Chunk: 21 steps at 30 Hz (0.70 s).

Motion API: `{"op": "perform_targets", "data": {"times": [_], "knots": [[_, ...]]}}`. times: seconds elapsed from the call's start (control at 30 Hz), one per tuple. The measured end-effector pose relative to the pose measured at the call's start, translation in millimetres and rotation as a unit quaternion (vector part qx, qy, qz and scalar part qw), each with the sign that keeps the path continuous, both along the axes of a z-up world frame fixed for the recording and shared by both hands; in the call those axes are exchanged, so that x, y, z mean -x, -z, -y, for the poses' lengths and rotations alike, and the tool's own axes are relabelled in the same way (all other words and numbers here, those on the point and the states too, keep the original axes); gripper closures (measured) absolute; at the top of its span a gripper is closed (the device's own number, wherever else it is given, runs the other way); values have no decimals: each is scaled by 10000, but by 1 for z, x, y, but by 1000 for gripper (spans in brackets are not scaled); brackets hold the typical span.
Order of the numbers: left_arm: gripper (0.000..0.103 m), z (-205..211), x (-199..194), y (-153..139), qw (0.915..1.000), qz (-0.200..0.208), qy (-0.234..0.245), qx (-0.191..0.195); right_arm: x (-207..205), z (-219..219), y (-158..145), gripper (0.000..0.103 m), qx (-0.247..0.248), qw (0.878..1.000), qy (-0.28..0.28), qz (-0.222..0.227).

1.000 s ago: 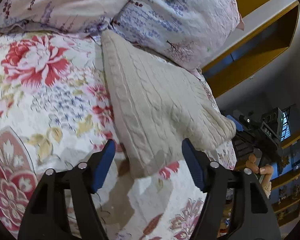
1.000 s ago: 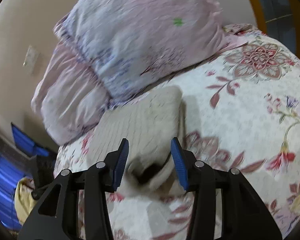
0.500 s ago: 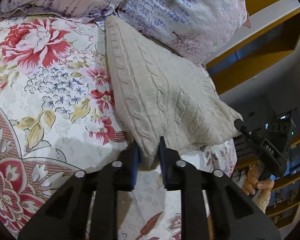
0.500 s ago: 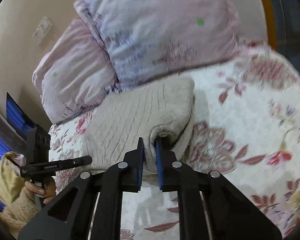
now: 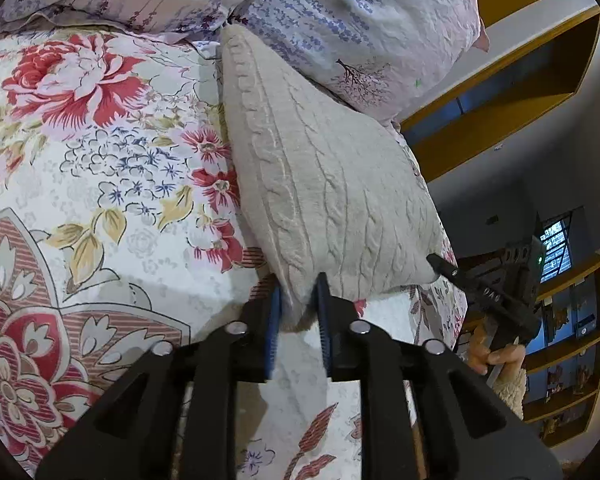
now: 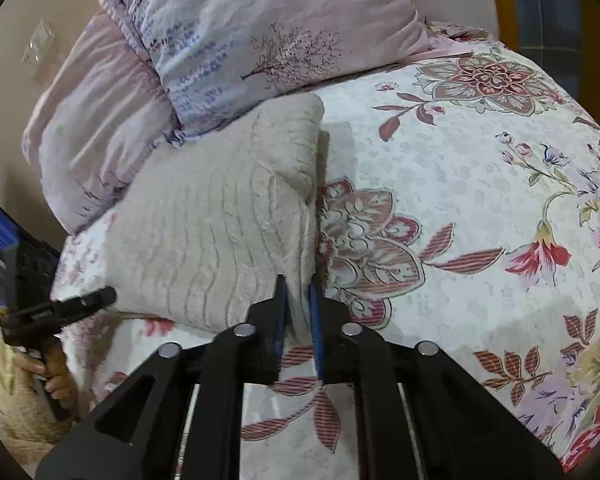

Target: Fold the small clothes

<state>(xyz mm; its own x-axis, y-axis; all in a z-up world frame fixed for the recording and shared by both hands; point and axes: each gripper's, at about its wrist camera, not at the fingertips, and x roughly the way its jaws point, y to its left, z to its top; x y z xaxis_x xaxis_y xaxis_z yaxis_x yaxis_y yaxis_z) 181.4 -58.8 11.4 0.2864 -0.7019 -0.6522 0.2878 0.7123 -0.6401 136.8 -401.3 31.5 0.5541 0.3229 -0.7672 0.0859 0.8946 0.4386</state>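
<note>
Left wrist view: the left gripper (image 5: 298, 304) pinches the near corner of a cream cable-knit sweater (image 5: 324, 184), the knit bunched between its blue pads while the jaws, set narrow, ease slightly apart. Right wrist view: the right gripper (image 6: 298, 308) has the other near corner of the same sweater (image 6: 216, 216) squeezed between its own blue pads, jaws likewise narrow and easing open a little with cloth between them. The sweater lies on a floral bedspread (image 5: 100, 184), white with red blooms, blue sprigs and striped leaves, and its far edge touches a pale lilac pillow (image 5: 356, 28) printed with small trees and lavender stems. The knit looks thick and soft, with raised rope-like cables running along its length; it appears folded into a rough rectangle. Each camera catches the opposite gripper at the frame edge, gripped by a hand (image 5: 496, 354) in a fuzzy cream sleeve (image 6: 8, 412). Small pale lettering sits on that gripper's black finger, too small to read. Yellow wooden shelving (image 5: 540, 88) stands behind the bed.
</note>
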Motion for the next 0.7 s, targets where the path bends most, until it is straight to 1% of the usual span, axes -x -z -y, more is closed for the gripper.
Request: {"op": "perform_targets", "data": {"times": [0.03, 0.07, 0.1, 0.13, 0.17, 0.23, 0.3, 0.37, 0.47, 0.5, 0.53, 0.6, 0.63, 0.67, 0.7], "knots": [[72, -1, -1, -2, 10000, 19, -5, 8, 0, 3, -3, 68, -119, 9999, 37, 6], [63, -4, -2, -7, 10000, 66, -31, 43, -1, 8, -6, 60, -238, 9997, 101, 30], [44, -8, -4, -12, 9998, 134, -121, 77, -4, 14, -12, 47, -418, 9988, 227, 105], [35, -12, -8, -18, 9994, 226, -242, 110, -8, 18, -14, 42, -558, 9979, 302, 144], [33, -14, -12, -23, 9990, 285, -323, 113, -13, 20, -15, 40, -700, 9968, 345, 151], [28, -16, -23, -26, 9986, 257, -443, 120, -32, 27, -11, 40, -1159, 9922, 445, 52], [28, -15, -33, -25, 9981, 179, -571, 132, -50, 30, -3, 40, -1329, 9894, 566, -116], [27, -13, -44, -20, 9976, 67, -692, 58, -74, 37, 12, 40, -1475, 9863, 669, -316], [27, -7, -59, -12, 9971, -58, -763, -43, -94, 39, 23, 45, -1562, 9846, 648, -449], [27, -6, -64, -9, 9970, -102, -772, -33, -101, 37, 26, 51, -1523, 9852, 627, -478], [27, -4, -68, -7, 9969, -139, -780, 10, -107, 36, 28, 67, -1494, 9859, 587, -482], [27, 0, -74, -4, 9967, -190, -787, 77, -120, 28, 27, 82, -1285, 9896, 461, -462], [28, 2, -76, -2, 9967, -183, -787, 68, -124, 26, 23, 85, -1119, 9923, 407, -349], [28, 4, -78, -3, 9968, -149, -780, 43, -125, 22, 14, 86, -886, 9955, 320, -128], [28, 7, -78, -4, 9970, -105, -764, 18, -122, 16, -1, 88, -657, 9972, 224, 263]]}}
